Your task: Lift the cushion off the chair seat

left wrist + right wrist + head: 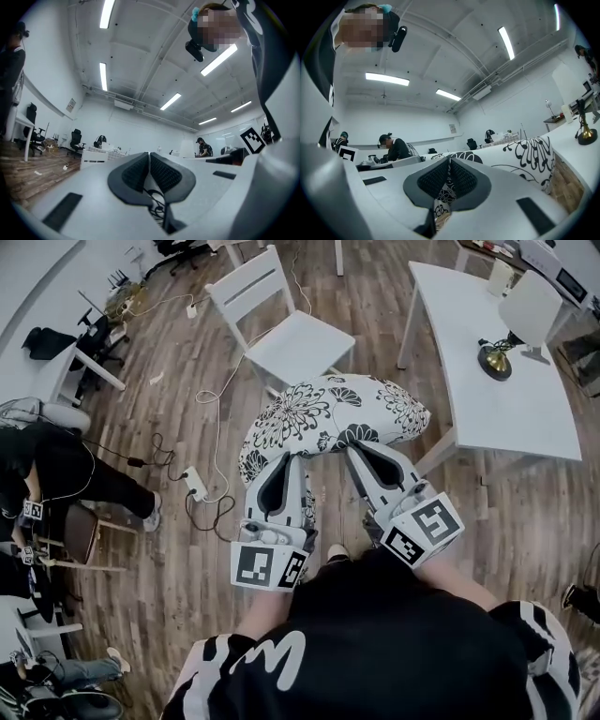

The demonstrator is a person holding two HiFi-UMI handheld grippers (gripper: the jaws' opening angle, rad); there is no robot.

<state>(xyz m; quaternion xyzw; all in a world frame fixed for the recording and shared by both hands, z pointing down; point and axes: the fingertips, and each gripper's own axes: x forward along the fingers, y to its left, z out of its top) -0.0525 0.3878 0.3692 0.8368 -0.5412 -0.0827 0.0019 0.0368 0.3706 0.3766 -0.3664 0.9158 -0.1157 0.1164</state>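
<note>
Cushion (328, 418), white with a black flower print, is up in the air in front of the person, pinched along its near edge by both grippers and clear of the chair seat, with wooden floor (169, 549) showing around it. Nearest in the head view are the two marker cubes, the left one (267, 568) and the right one (424, 529), just ahead of the person's black shirt. The left gripper (281, 460) has its jaws pressed together on the cushion's left part; in the left gripper view the left gripper's (149, 157) dark pads meet with a strip of the printed fabric (155, 208) caught between them. The right gripper (361, 454) is clamped the same way, a little to the right; in its own view the right gripper (450, 161) has patterned cloth (443, 197) squeezed between its pads, and the cushion's bulk (534, 154) swells away to the right. On the floor to the left lies a white power strip (195, 484). Beyond the cushion stands the white chair (291, 338), its seat bare. To the right is a white table (506, 399) with a brass-coloured object (494, 360) on it.
</note>
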